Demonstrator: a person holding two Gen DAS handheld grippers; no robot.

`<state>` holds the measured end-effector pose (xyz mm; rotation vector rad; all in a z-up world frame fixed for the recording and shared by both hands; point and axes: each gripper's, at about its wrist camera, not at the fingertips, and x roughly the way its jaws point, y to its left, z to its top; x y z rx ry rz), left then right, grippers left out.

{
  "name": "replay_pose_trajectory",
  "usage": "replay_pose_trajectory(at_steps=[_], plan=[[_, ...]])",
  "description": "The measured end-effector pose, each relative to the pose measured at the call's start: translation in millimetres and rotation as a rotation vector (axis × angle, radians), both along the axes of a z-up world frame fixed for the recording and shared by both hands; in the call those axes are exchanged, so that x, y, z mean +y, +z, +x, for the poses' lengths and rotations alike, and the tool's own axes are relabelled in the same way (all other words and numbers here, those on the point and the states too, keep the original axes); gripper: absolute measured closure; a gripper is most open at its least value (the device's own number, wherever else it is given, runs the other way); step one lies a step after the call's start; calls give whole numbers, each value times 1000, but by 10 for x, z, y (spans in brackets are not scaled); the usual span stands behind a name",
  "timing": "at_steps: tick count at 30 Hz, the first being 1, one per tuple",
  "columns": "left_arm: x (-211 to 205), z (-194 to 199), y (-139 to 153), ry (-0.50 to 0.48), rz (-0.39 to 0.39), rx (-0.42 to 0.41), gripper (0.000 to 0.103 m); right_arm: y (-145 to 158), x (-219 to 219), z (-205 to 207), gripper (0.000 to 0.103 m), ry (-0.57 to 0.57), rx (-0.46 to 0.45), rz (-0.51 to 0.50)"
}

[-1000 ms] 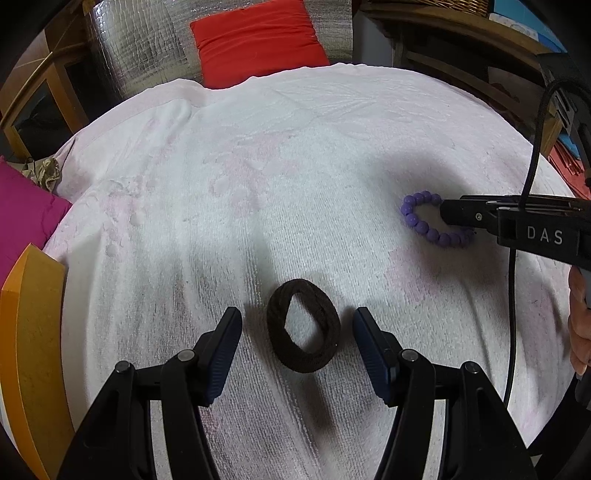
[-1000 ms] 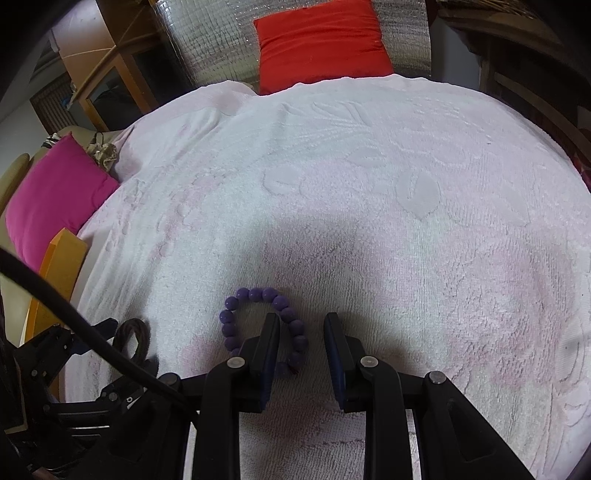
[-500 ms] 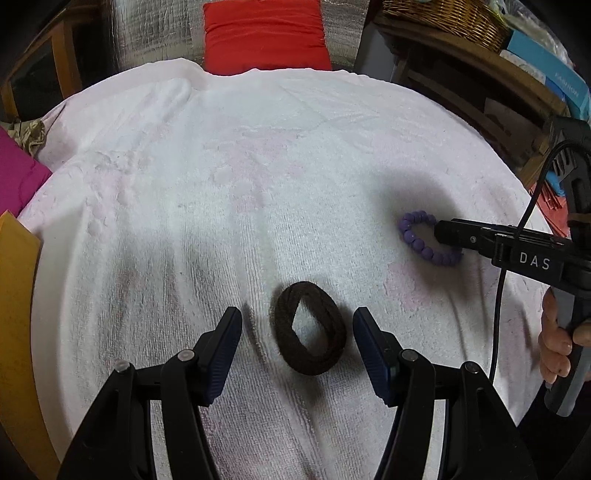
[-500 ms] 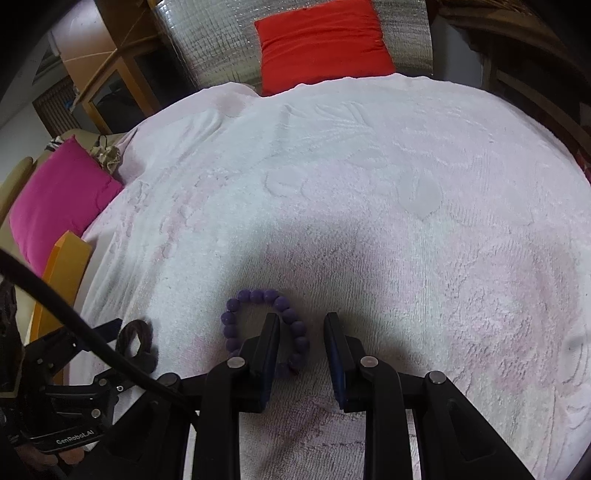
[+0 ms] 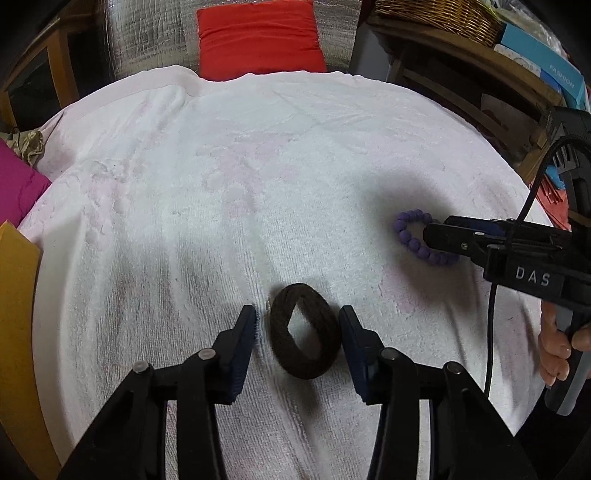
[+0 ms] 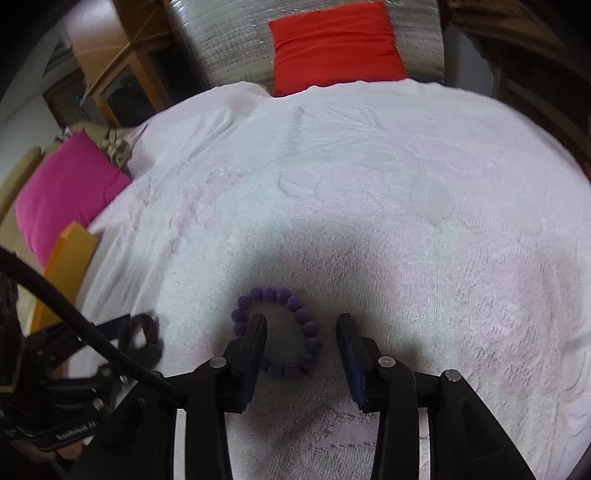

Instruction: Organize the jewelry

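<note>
A dark brown fabric band (image 5: pixel 303 334) lies on the white towel between the fingers of my left gripper (image 5: pixel 297 334), which is open and close around it, the right pad nearly touching. A purple bead bracelet (image 6: pixel 291 328) lies on the towel at my right gripper (image 6: pixel 301 341), which is open. Its left finger (image 6: pixel 255 339) stands inside the bracelet loop and its right finger is outside it. In the left wrist view the bracelet (image 5: pixel 413 240) and right gripper sit at the right. The band (image 6: pixel 142 332) shows at lower left in the right wrist view.
A white-pink towel (image 5: pixel 258 184) covers the surface. A red cushion (image 5: pixel 258 40) stands at the back and a pink cushion (image 6: pixel 62 195) at the left. An orange board (image 5: pixel 14 314) lies along the left edge. A shelf with a basket (image 5: pixel 439 14) is at the back right.
My left gripper's fingers have narrowed around the brown band. My right gripper's fingers have opened wider, the left one still inside the bracelet loop.
</note>
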<state>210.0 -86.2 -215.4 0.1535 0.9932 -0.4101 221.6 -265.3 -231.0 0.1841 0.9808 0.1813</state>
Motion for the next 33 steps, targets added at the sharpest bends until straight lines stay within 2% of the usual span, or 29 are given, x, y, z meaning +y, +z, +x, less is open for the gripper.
replay_pose_trajectory(at_steps=[2, 4, 9, 14, 23, 33], plan=[[-12, 0, 0, 1, 5, -4, 57, 0, 35, -6, 66, 6, -11, -30], [-27, -3, -7, 4, 14, -8, 59, -7, 44, -1, 78, 2, -19, -59], [-62, -16, 0, 16, 57, -31, 67, -8, 62, -6, 89, 14, -34, -91], [-74, -41, 27, 35, 109, -65, 75, -1, 71, -19, 93, 19, -41, -103], [-110, -80, 31, 29, 176, -100, 78, -14, 54, -14, 92, 16, -28, -86], [-136, -58, 11, 23, 198, -106, 78, -19, 30, 71, 90, -4, -27, -50]])
